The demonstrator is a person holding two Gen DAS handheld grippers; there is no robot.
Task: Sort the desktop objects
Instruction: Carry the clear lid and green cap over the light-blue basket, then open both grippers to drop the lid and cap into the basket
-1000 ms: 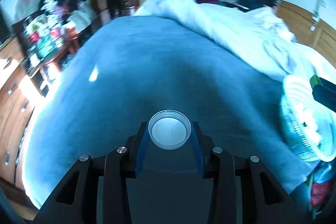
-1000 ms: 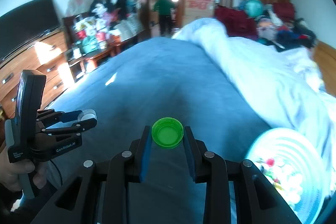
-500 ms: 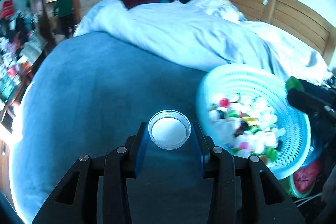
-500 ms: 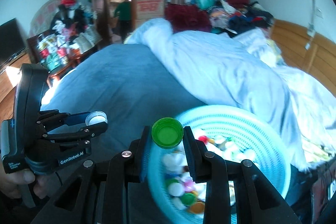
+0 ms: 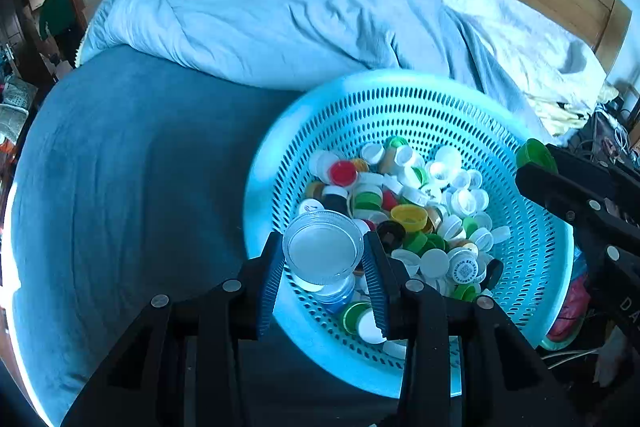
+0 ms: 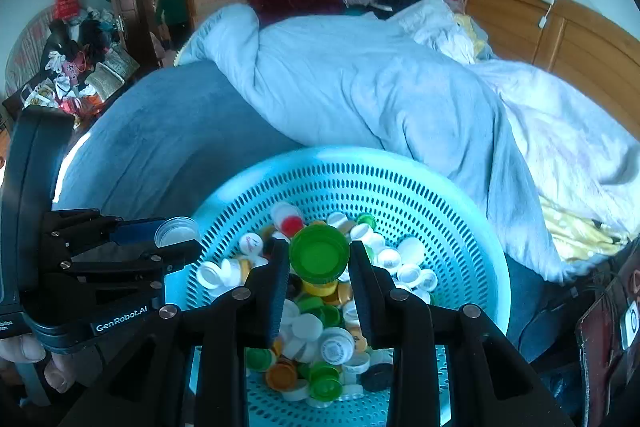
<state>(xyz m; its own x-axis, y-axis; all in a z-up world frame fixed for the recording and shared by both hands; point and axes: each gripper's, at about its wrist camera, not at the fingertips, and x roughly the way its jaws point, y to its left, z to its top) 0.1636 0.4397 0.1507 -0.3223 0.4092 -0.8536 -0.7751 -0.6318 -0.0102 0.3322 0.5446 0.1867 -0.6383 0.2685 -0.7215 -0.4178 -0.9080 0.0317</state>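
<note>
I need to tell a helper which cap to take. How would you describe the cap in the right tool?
Find the turquoise perforated basket of bottle caps on the blue bed. Above its pile, the right tool pinches a green cap. It alone is raised off the heap, larger-looking than the loose caps beneath.

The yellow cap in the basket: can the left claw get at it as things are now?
Probably not yet. The left claw is shut on a clear lid, so its jaws are occupied. The yellow cap lies uncovered on the pile in the basket, so the way is otherwise free.
</note>
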